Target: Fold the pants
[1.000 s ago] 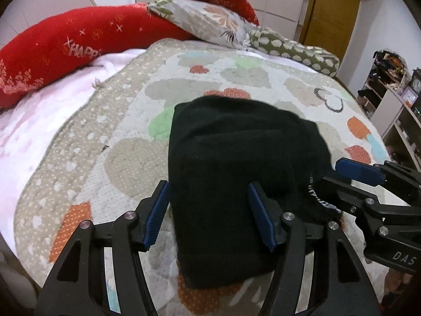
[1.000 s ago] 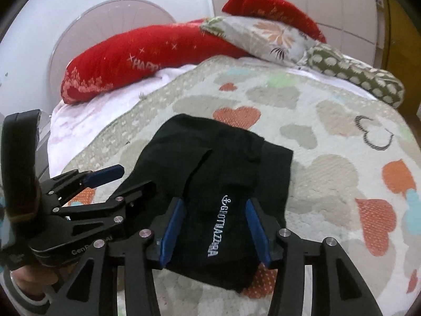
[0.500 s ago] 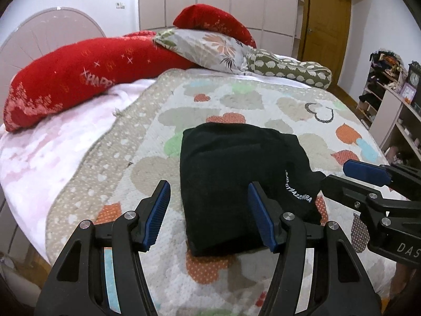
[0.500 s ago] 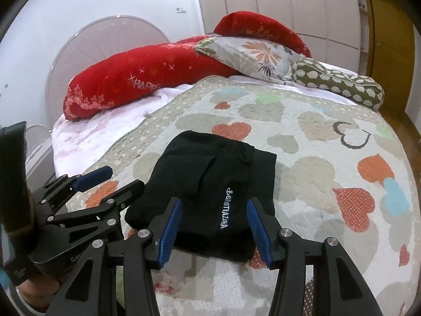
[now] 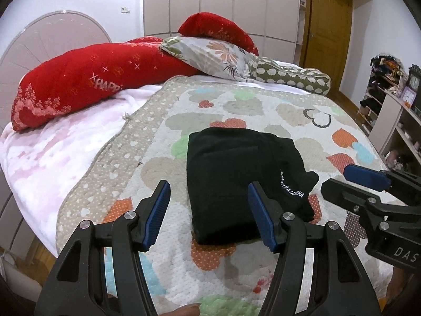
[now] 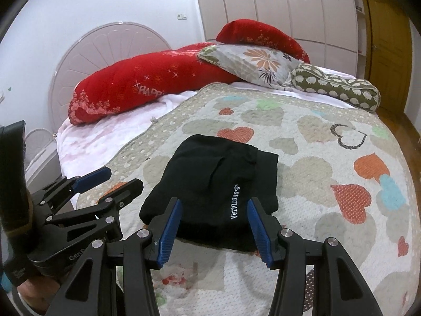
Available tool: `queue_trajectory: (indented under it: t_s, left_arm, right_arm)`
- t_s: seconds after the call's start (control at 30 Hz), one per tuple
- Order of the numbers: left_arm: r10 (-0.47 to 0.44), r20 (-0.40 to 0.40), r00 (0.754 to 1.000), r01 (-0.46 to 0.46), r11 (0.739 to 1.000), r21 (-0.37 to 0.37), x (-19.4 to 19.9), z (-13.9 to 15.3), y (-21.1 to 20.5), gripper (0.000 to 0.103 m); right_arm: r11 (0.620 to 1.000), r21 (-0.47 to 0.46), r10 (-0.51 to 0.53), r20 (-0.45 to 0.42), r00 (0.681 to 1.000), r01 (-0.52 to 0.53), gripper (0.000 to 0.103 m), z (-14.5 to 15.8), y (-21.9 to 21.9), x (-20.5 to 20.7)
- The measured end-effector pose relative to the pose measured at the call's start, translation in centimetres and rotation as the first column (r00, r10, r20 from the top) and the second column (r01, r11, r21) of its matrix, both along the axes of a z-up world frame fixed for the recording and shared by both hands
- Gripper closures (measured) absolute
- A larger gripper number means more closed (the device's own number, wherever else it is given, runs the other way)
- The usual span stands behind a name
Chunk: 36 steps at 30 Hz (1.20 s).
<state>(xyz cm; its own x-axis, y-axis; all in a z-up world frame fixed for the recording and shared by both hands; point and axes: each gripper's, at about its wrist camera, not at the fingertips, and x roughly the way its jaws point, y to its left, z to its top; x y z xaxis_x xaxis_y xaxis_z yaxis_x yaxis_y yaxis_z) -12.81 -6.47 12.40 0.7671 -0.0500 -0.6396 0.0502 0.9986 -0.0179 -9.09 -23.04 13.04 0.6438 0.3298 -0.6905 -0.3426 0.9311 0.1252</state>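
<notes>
Black pants [image 5: 236, 181], folded into a compact bundle, lie on the near half of a heart-patterned quilt [image 5: 276, 105]. The left gripper [image 5: 209, 213] and right gripper [image 6: 214, 231] hover above, jaws parted and empty. The fabric looks soft, light and floppy, best pinched at a folded edge.

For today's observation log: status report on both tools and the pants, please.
Left tool open, empty. Right tool open, empty. Black pants folded into a compact bundle on the heart-print quilt. Nothing in the way.
</notes>
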Motion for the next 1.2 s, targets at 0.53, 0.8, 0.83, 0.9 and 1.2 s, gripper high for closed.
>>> queue_trajectory:
  t_s: [0.53, 0.8, 0.83, 0.9, 1.2]
  left_arm:
    - [0.011, 0.016, 1.000, -0.011, 1.000, 0.001, -0.5, 0.2, 0.4, 0.042]
    - [0.022, 0.007, 1.000, -0.022, 1.000, -0.002, -0.4, 0.0, 1.0, 0.042]
    - [0.024, 0.008, 1.000, -0.024, 1.000, -0.003, -0.3, 0.0, 1.1, 0.042]
    - [0.027, 0.008, 1.000, -0.027, 1.000, -0.005, -0.3, 0.1, 1.2, 0.042]
    - [0.032, 0.006, 0.999, -0.032, 0.999, -0.006, -0.1, 0.1, 1.5, 0.042]
  right_arm:
    - [1.000, 0.004, 0.004, -0.011, 1.000, -0.004, 0.052, 0.0, 0.3, 0.0]
    - [1.000, 0.001, 0.015, -0.017, 1.000, -0.015, 0.052, -0.2, 0.5, 0.3]
    - [1.000, -0.001, 0.016, -0.017, 1.000, -0.016, 0.052, -0.2, 0.6, 0.4]
    - [1.000, -0.001, 0.018, -0.017, 1.000, -0.018, 0.052, -0.3, 0.8, 0.4]
    - [1.000, -0.011, 0.028, -0.026, 0.999, -0.029, 0.052, -0.7, 1.5, 0.7]
